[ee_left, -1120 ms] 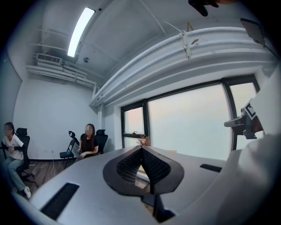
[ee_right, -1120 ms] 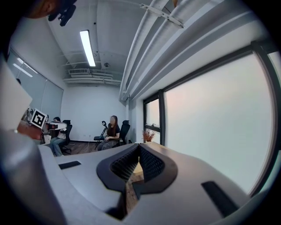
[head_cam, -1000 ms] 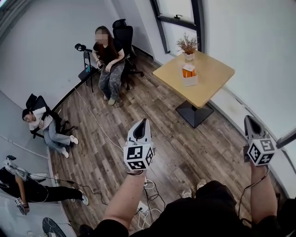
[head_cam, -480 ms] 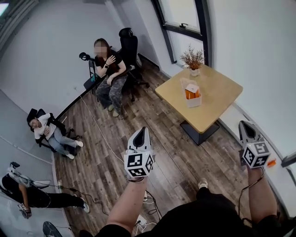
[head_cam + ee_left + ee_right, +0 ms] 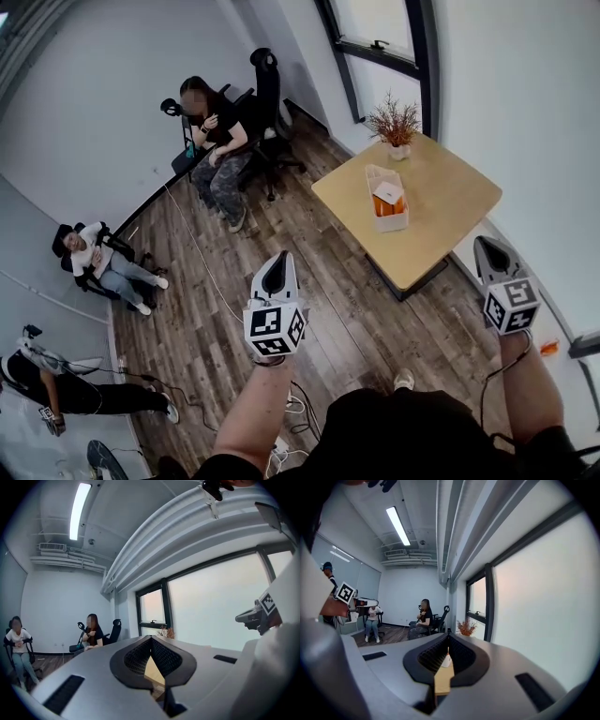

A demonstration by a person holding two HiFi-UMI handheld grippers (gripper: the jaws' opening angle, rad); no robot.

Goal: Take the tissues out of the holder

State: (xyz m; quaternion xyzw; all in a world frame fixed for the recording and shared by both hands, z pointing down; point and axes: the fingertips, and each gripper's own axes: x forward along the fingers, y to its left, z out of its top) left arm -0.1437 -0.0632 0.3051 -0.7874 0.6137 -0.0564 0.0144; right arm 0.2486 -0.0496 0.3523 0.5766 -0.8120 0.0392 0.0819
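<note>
1. Left gripper (image 5: 282, 257): jaws together, empty, over the floor (image 5: 309, 234).
2. Right gripper (image 5: 488, 244): jaws together, empty, just off the bench's (image 5: 450, 187) near edge.
3. Holder (image 5: 399, 222) with tissues (image 5: 385, 196) stands mid-bench, well apart from both grippers.
4. Plant (image 5: 395, 120) stands at the far corner.

Open tabletop (image 5: 452, 199) around holder (image 5: 395, 223); plant (image 5: 394, 118) behind

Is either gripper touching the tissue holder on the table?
No, the left gripper and the right gripper are both held in the air short of the table, where the tissue holder stands untouched.
</note>
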